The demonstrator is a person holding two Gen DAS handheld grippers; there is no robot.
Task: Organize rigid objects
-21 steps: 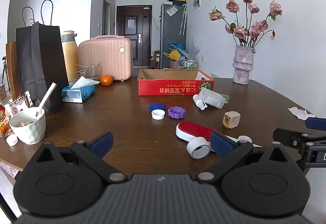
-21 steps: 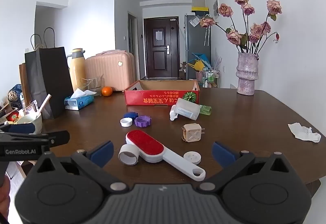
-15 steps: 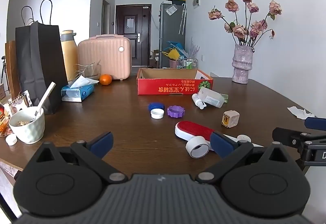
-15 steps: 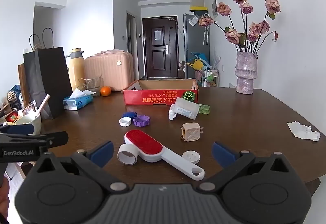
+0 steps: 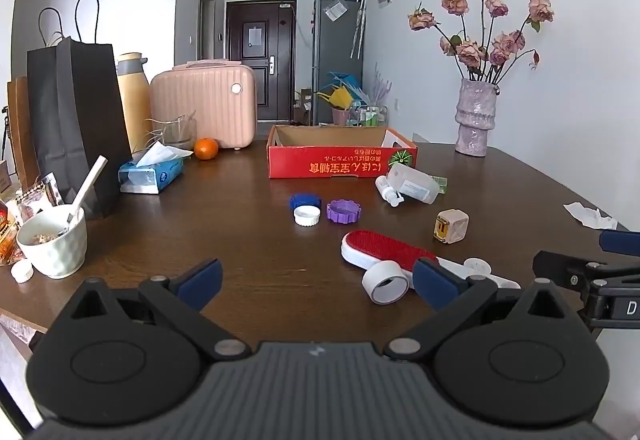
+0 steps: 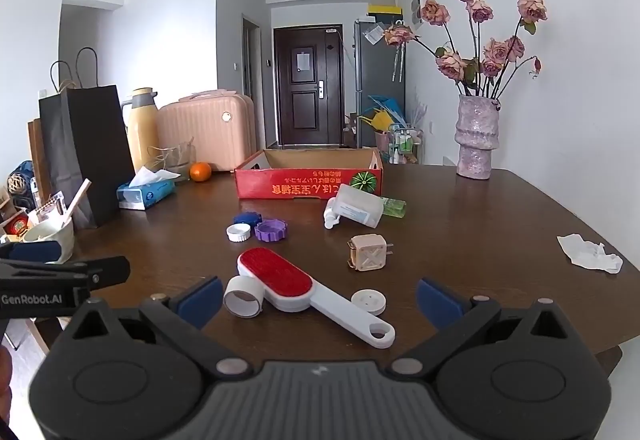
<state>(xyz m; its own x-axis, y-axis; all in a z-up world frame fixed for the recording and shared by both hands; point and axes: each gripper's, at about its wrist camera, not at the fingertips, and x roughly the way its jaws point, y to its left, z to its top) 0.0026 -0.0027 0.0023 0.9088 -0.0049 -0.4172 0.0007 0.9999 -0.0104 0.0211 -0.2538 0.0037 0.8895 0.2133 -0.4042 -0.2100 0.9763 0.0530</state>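
A red cardboard box (image 5: 342,162) (image 6: 308,184) stands open at the table's middle back. In front of it lie blue (image 5: 305,201), white (image 5: 307,216) and purple (image 5: 343,211) caps, a clear bottle (image 5: 410,184) (image 6: 354,211), a beige plug cube (image 5: 451,226) (image 6: 368,257), a red-and-white lint brush (image 5: 386,250) (image 6: 304,290), a tape roll (image 5: 386,282) (image 6: 244,296) and a white disc (image 6: 368,301). My left gripper (image 5: 316,278) is open and empty, near the table's front edge. My right gripper (image 6: 318,298) is open and empty, just before the brush.
On the left stand a black paper bag (image 5: 74,120), a bowl with a spoon (image 5: 54,244), a tissue pack (image 5: 150,174), an orange (image 5: 206,149), a thermos (image 5: 132,108) and a pink case (image 5: 204,102). A vase of roses (image 5: 476,116) and crumpled paper (image 6: 590,258) are on the right.
Both views have shifted very slightly; the objects on the table have not moved and both grippers stay open.
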